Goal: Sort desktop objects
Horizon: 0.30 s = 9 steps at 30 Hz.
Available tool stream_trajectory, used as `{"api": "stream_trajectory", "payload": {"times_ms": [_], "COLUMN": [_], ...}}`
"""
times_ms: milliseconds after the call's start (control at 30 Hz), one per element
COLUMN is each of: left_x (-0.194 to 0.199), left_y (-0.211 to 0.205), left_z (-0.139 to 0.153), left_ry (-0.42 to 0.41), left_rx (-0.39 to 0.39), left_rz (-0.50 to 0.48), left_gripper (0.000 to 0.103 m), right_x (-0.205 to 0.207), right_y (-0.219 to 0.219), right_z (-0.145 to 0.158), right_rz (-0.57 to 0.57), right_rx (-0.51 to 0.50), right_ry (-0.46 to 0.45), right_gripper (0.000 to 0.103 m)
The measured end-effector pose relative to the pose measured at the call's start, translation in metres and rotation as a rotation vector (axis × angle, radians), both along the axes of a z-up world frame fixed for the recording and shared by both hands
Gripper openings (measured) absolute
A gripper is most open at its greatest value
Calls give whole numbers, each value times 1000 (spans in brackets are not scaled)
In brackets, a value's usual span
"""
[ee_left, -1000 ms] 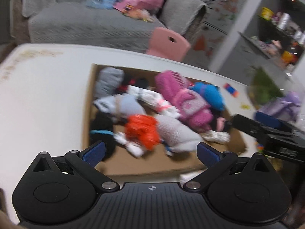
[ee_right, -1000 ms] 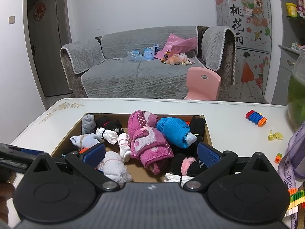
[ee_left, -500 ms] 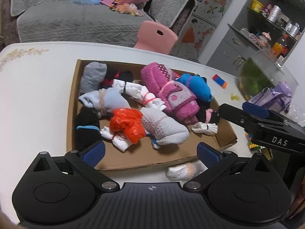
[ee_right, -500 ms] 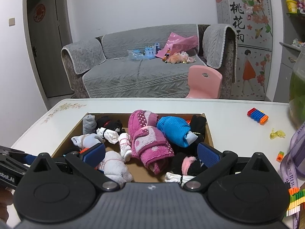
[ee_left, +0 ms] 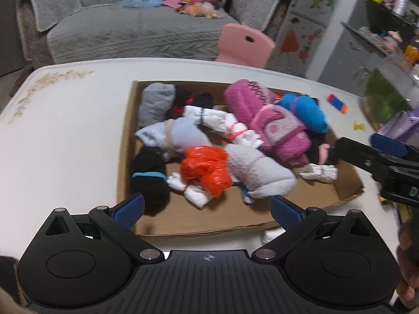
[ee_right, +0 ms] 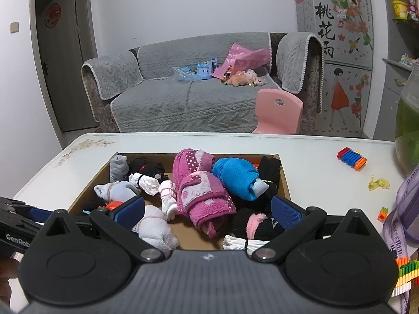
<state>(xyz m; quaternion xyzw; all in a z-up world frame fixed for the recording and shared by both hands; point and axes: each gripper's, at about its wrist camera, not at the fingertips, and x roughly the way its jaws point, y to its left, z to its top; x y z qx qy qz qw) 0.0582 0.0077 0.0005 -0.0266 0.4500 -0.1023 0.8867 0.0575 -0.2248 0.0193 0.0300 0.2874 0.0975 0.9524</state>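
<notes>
Left wrist view: table (ee_left: 65, 120), then box (ee_left: 125, 157) on it, full of rolled socks. Both my grippers, left (ee_left: 207, 206) and right (ee_right: 208, 209), spread wide, empty, over box's near edge. Step: choosing a pick. Next: descend on white roll (ee_left: 262, 175), close.

Right hand-held gripper (ee_right: 207, 210) held low over the near edge of a shallow brown cardboard box (ee_right: 284, 178) on the white counter (ee_right: 309, 146), blue-padded fingers (ee_right: 284, 210) spread apart with nothing between. Inside the box: rolled magenta towel (ee_right: 204, 198), bright blue sock roll (ee_right: 237, 176), white knotted sock bundle (ee_right: 155, 229), black sock with pink band (ee_right: 255, 225). At far left, a black tool (ee_right: 15, 222), probably the other gripper. Multicoloured plastic block strip (ee_right: 351, 158) off to the right.
</notes>
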Motion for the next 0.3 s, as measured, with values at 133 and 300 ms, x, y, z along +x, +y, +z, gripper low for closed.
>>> {"api": "stream_trajectory", "payload": {"times_ms": [133,300], "left_x": [-3,-6], "left_y": [-4,-11], "left_z": [0,3], "left_ry": [-28,-55], "left_rx": [66,123], "left_rz": [16,19], "left_gripper": [103,103], "right_x": [1,4], "right_y": [0,0], "right_z": [-2,-6], "right_rz": [-5,-8], "right_rx": [-2,-5], "right_ry": [7,22], "right_gripper": [103,103]}}
